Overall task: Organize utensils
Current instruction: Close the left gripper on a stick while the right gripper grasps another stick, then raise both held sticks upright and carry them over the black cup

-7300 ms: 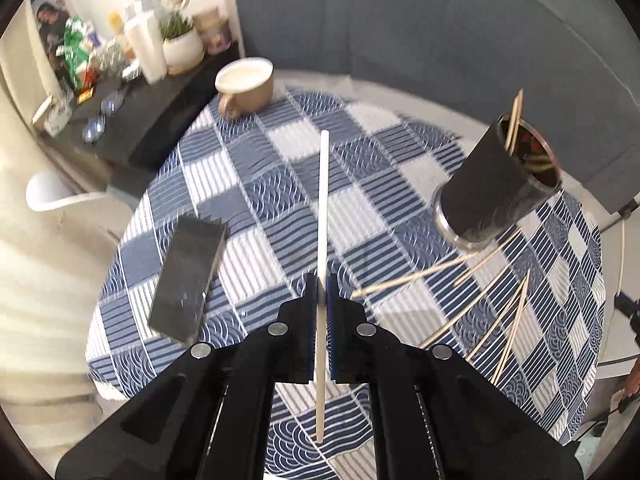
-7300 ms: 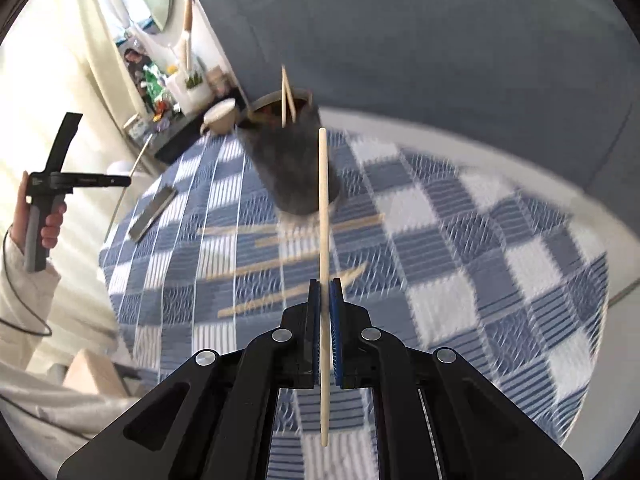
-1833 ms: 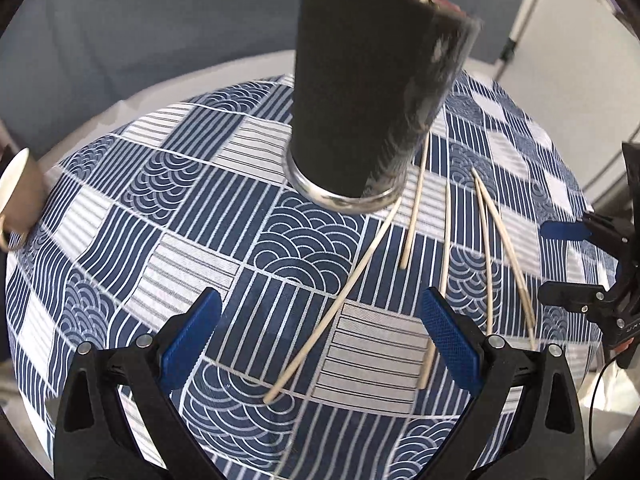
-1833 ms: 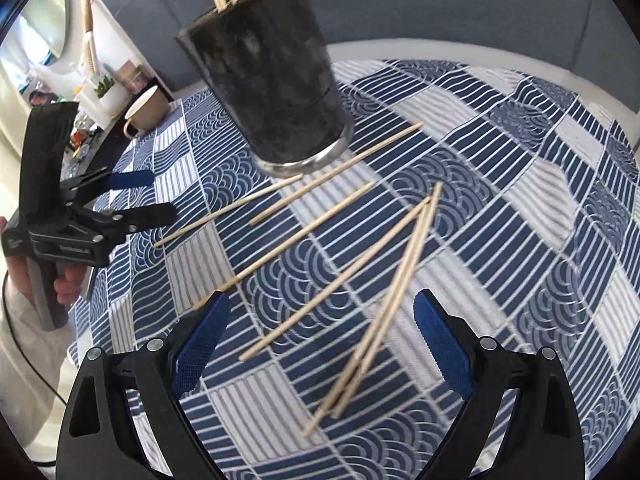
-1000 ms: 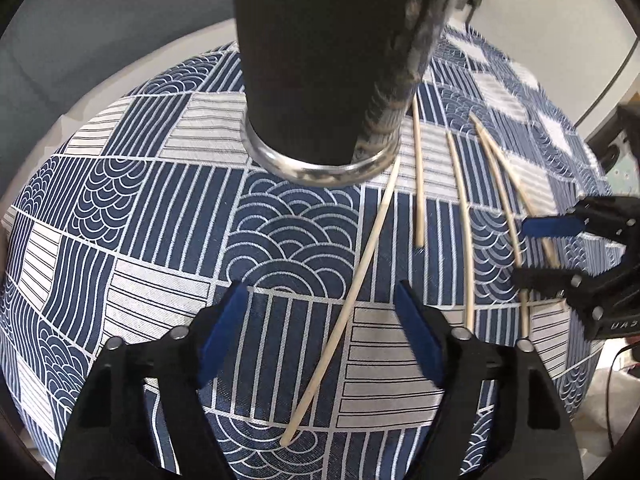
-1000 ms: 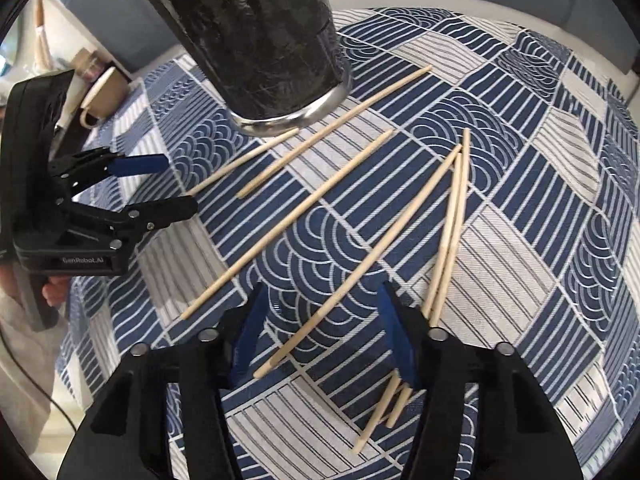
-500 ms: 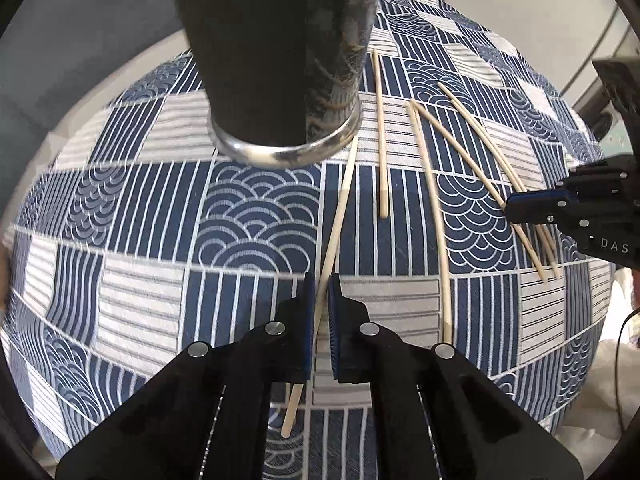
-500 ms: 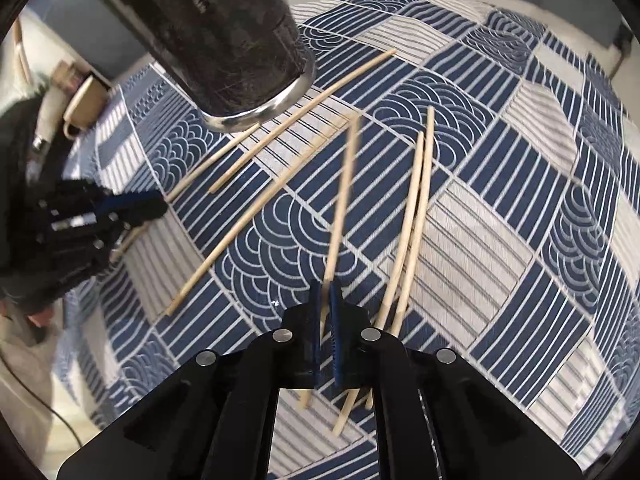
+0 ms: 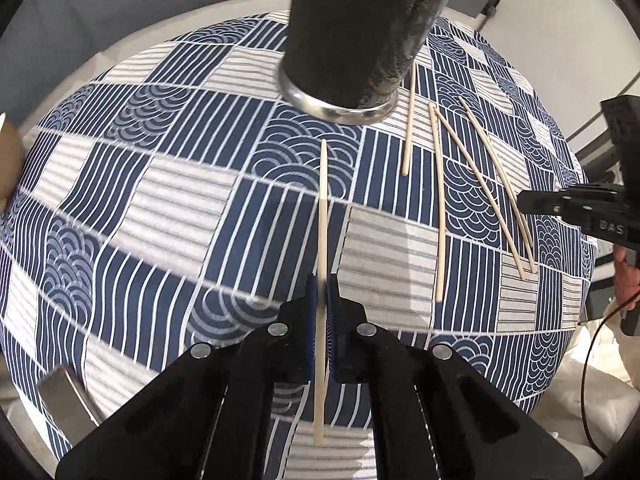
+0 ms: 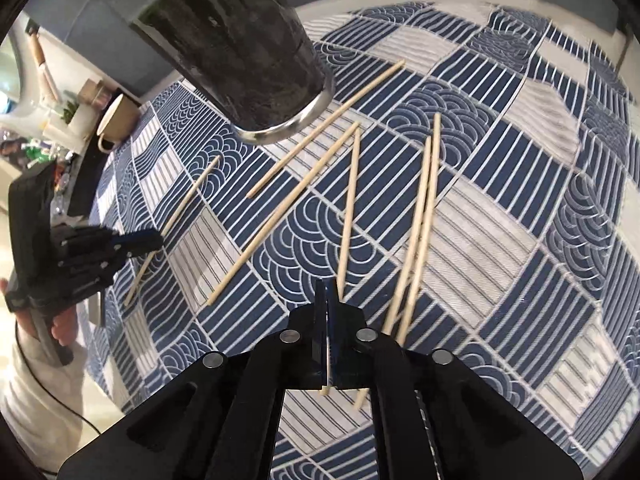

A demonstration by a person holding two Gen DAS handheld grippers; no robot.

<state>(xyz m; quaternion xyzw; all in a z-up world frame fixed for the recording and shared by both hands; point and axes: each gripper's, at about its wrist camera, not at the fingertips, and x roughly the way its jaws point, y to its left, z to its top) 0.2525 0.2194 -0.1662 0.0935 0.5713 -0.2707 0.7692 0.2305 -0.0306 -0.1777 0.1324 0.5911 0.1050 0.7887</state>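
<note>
Only my right view shows the cream mug [image 10: 116, 122] behind the dark cup [image 10: 240, 48]. My left claw [image 9: 322, 312] clamps a thin wooden chopstick [image 9: 322, 200]; my right claw [image 10: 327, 320] pinches another chopstick [image 10: 349, 208], over the patterned cloth desk [image 9: 160, 200].

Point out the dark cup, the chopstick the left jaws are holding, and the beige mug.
dark cup [image 10: 240, 48], right wrist view, on its side wall.
chopstick [image 9: 323, 200], left wrist view, on the shaft ahead of the jaws.
beige mug [image 10: 118, 120], right wrist view, on its rim.
</note>
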